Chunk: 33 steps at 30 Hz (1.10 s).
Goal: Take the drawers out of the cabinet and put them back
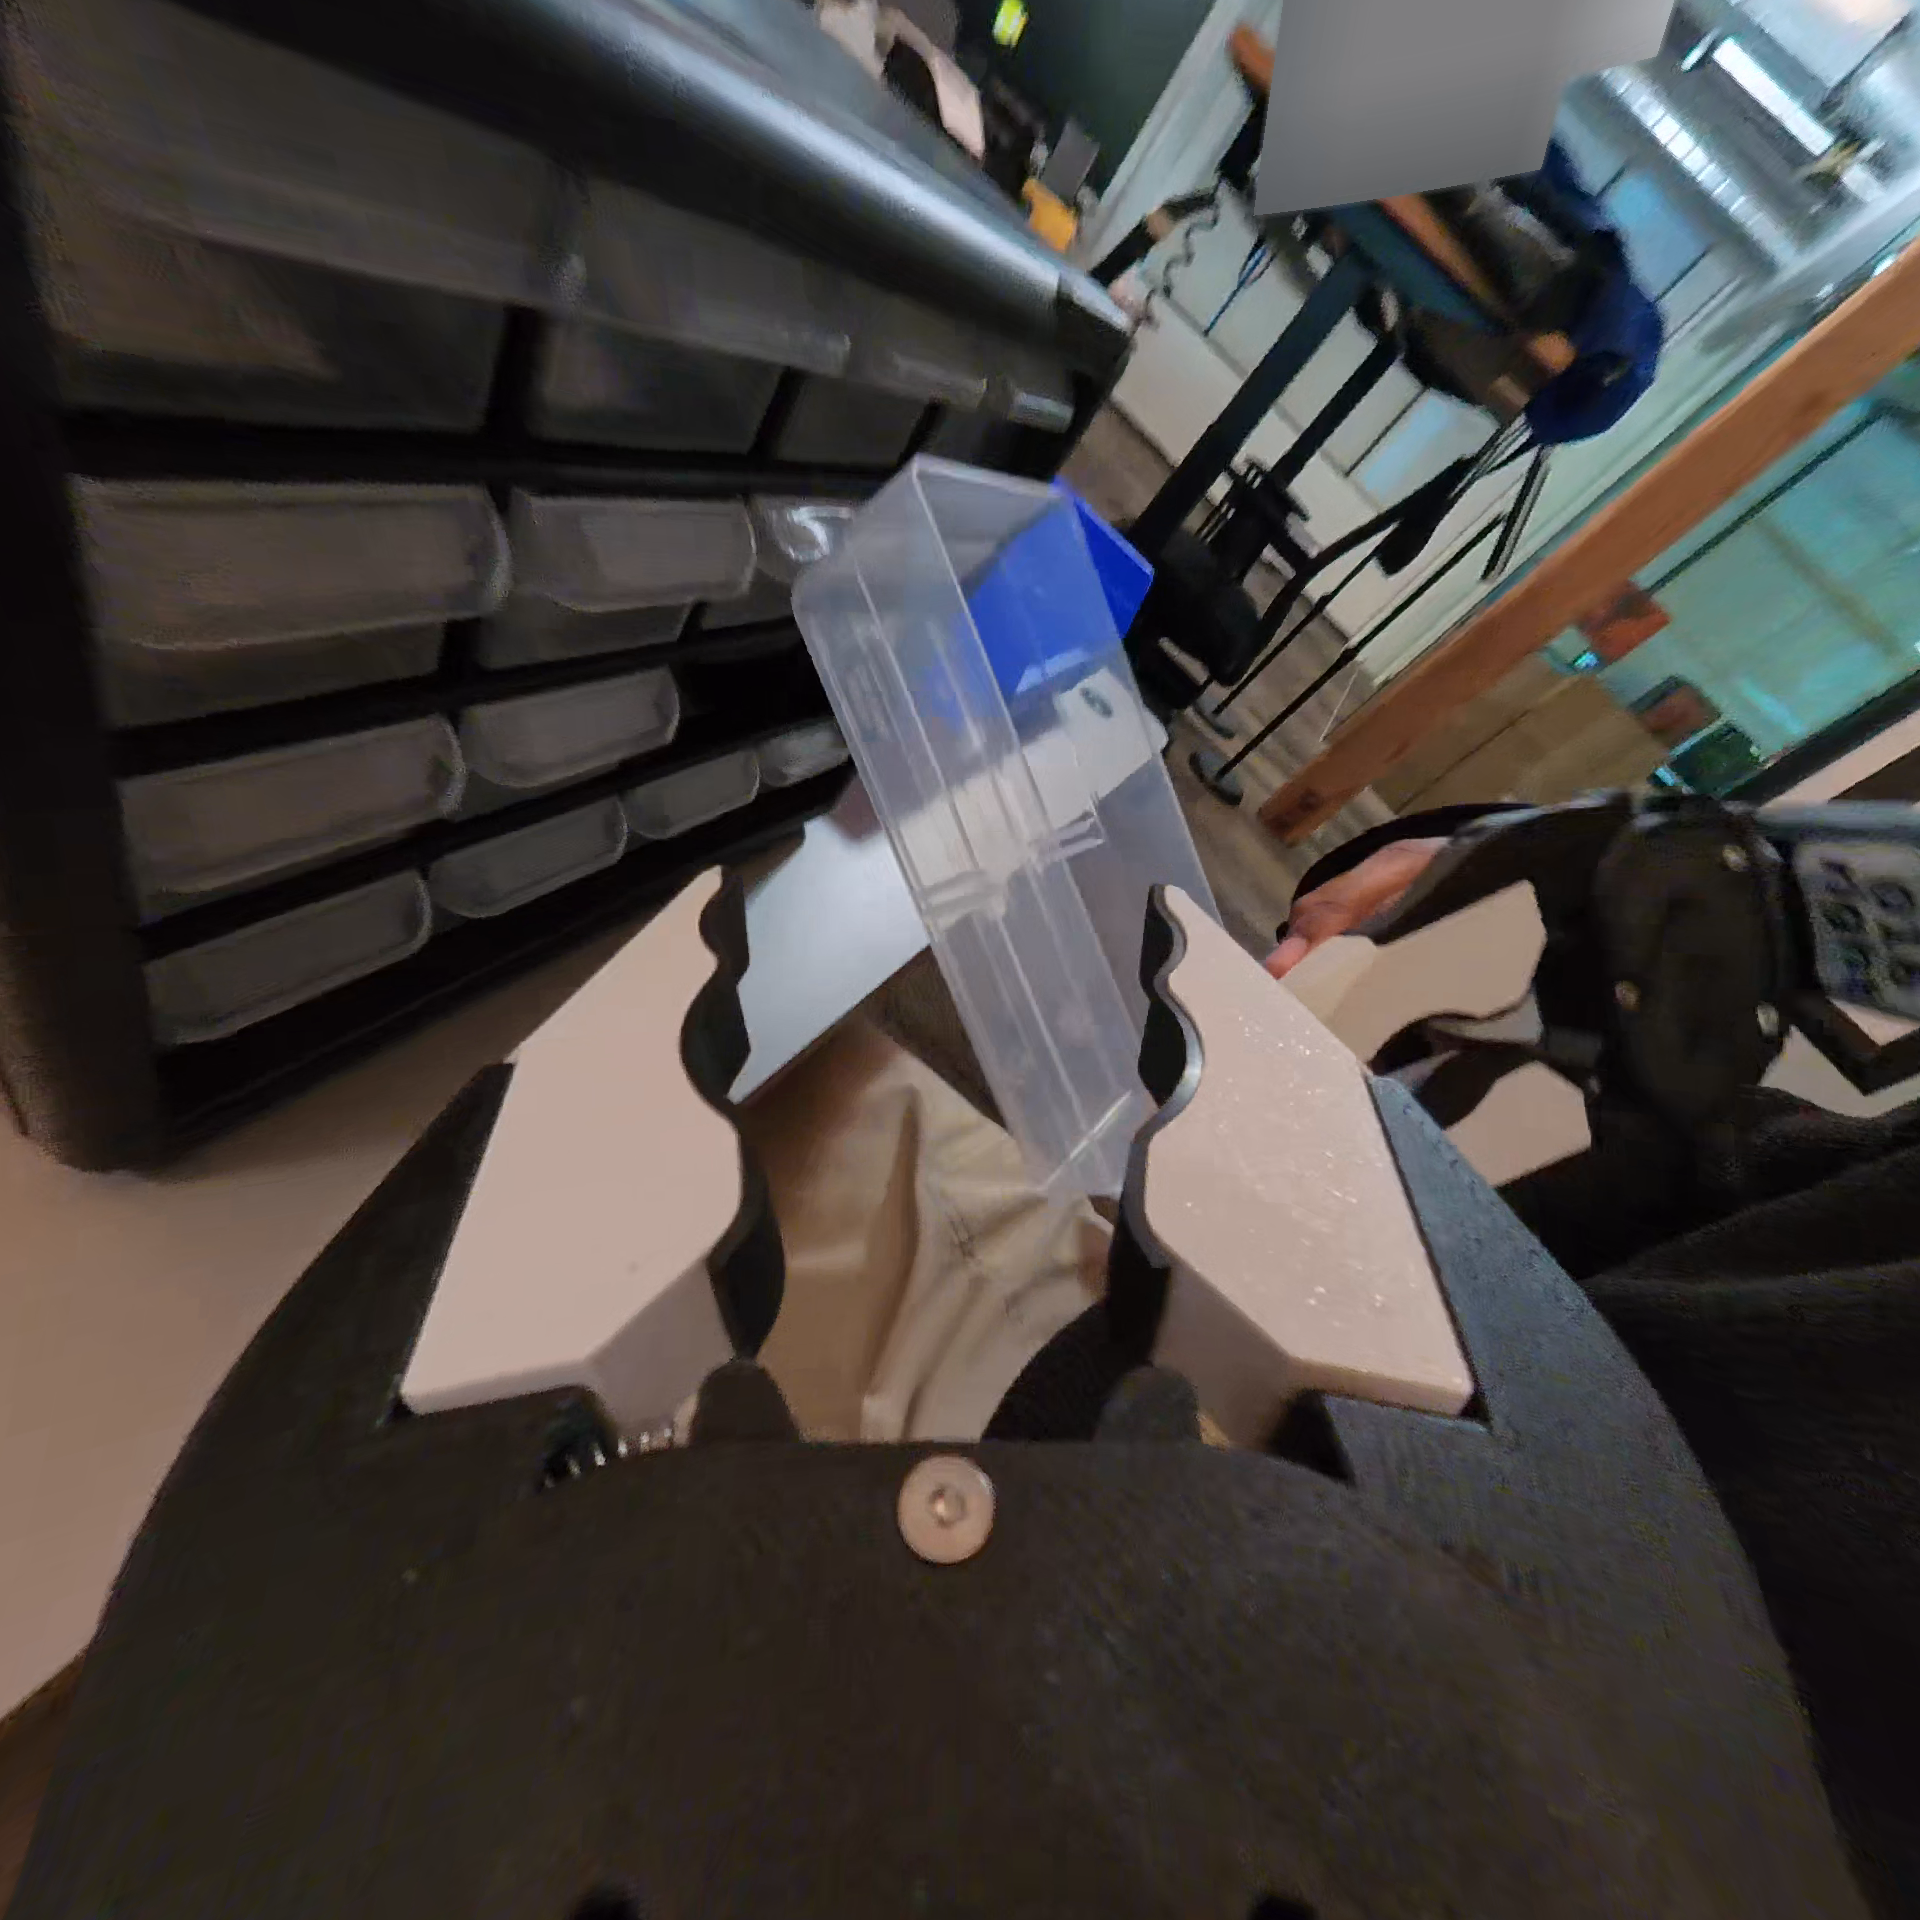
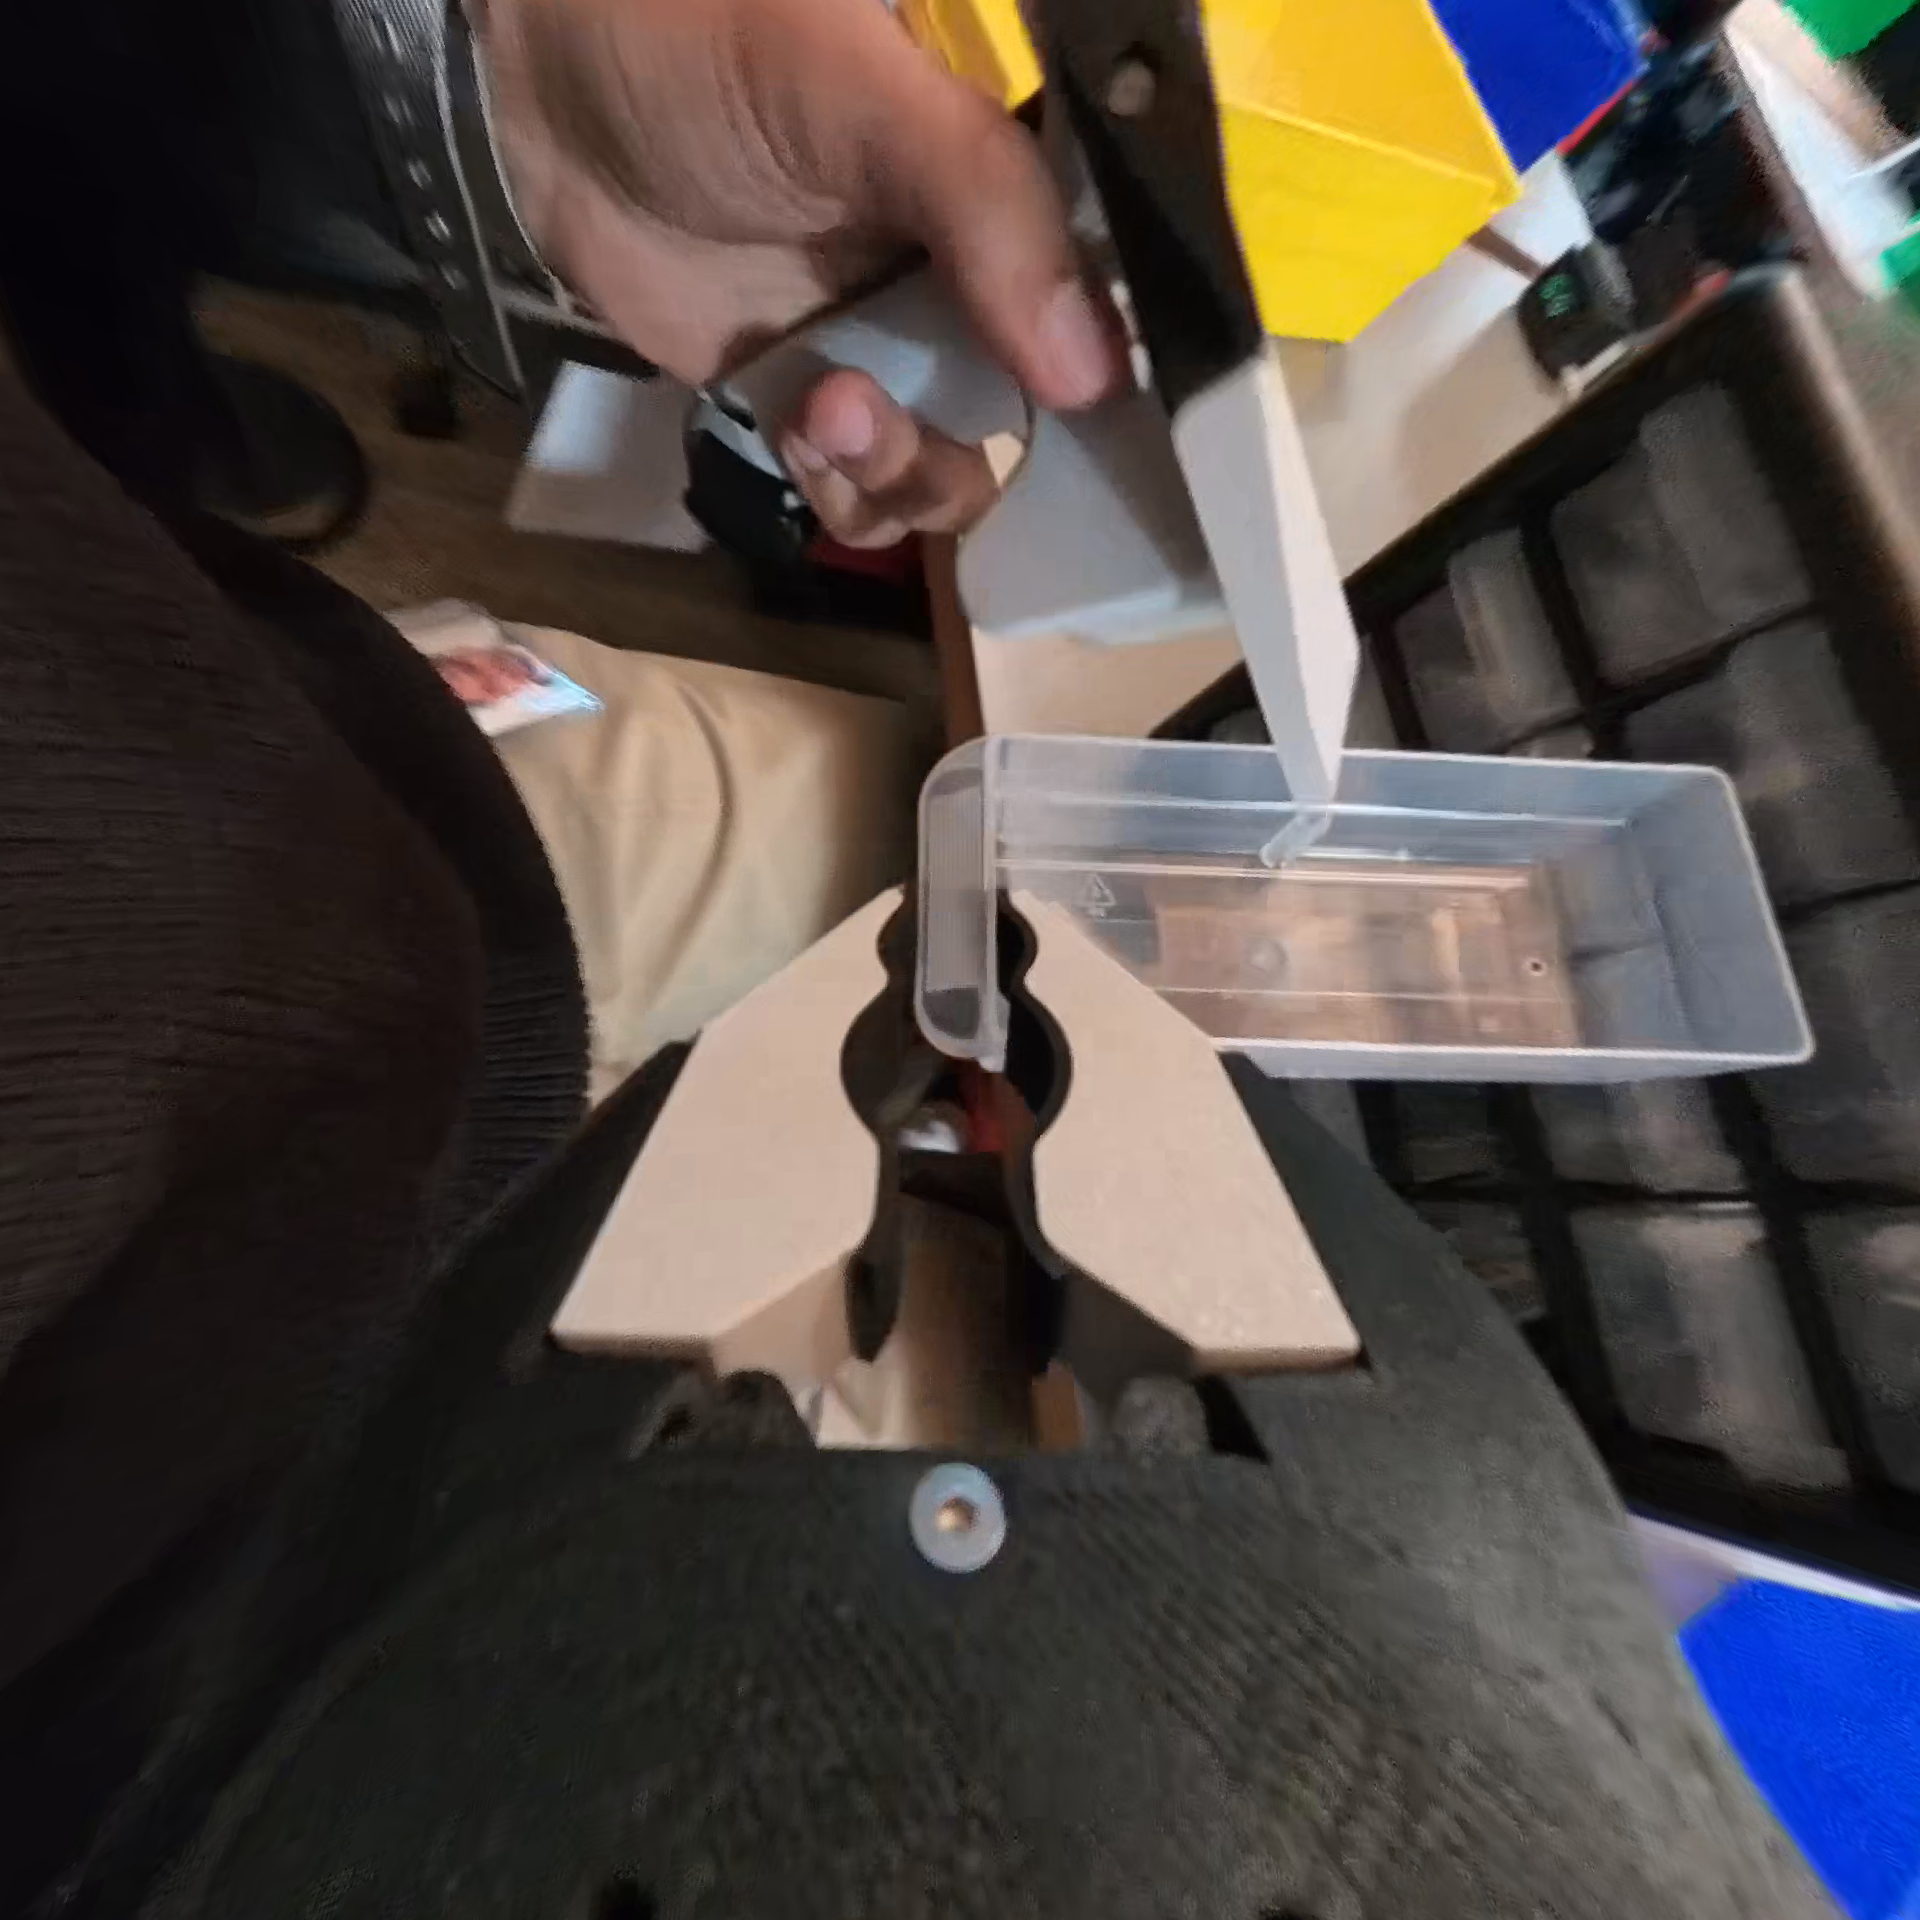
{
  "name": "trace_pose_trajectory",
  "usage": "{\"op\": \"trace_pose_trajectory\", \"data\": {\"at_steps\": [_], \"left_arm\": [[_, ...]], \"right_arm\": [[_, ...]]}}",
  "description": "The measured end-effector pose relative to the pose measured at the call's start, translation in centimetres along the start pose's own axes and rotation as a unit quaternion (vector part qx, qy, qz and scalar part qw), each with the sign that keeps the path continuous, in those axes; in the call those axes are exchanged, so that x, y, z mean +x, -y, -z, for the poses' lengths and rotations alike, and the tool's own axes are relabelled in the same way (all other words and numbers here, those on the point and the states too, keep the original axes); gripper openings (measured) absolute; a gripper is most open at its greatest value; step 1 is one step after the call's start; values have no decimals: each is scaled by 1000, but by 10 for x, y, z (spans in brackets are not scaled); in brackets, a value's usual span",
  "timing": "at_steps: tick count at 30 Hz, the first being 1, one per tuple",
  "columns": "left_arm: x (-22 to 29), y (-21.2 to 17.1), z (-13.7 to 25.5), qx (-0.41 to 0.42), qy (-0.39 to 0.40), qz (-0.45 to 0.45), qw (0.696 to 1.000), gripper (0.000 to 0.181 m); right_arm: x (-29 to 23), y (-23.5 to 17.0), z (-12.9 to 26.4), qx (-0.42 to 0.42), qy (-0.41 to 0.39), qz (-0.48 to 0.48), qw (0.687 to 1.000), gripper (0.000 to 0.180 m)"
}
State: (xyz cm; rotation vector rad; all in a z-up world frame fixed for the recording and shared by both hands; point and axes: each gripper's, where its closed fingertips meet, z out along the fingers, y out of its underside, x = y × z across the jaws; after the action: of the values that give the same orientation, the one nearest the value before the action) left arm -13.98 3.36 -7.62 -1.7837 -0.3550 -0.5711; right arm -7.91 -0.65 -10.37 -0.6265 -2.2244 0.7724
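1. Workshop setting: pale tabletop under a black cabinet of small translucent drawers; wooden beam and dark table legs beyond, motion blur over much of it.
2. Left wrist view: left gripper has its fingers spread wide apart, clamping nothing. A clear drawer stands tilted between and ahead of them.
3. The drawer's lower side wall lies against the inner edge of this gripper's right-hand finger; the left-hand finger is apart from it. True contact versus mere overlap, cannot tell.
4. Cabinet sits ahead and left of the left gripper. Rows of drawers are seated; one slot in the third row looks dark and open, though blur makes this uncertain.
5. Blue object shows through and behind the drawer's far end.
6. Right wrist view: right gripper is clenched on the drawer's front pull tab, fingertips pinching it from both sides.
7. The drawer extends ahead and right of the right gripper, open side toward the camera, held in the air in front of the cabinet.
8. The other gripper's pale finger reaches down onto the drawer's far rim; a hand grips its handle.
9. Yellow bin and blue bin sit far ahead.
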Motion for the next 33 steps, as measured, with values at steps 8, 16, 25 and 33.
{"op": "trace_pose_trajectory", "data": {"at_steps": [8, 16, 25, 33], "left_arm": [[-31, -8, 13, 40, 17, -54, 998, 72], [-44, -37, -1, -9, 6, -55, 998, 71], [-55, -36, 1, -1, 0, -16, 1000, 68], [-58, -41, -2, -11, -2, -9, 1000, 67]], "right_arm": [[3, -18, 23, 58, 185, -169, 966, 12], [21, -33, 22, 68, 231, -215, 946, 12], [26, -40, 16, 25, 254, -178, 951, 12], [35, -42, 17, 6, 239, -157, 958, 13]]}}
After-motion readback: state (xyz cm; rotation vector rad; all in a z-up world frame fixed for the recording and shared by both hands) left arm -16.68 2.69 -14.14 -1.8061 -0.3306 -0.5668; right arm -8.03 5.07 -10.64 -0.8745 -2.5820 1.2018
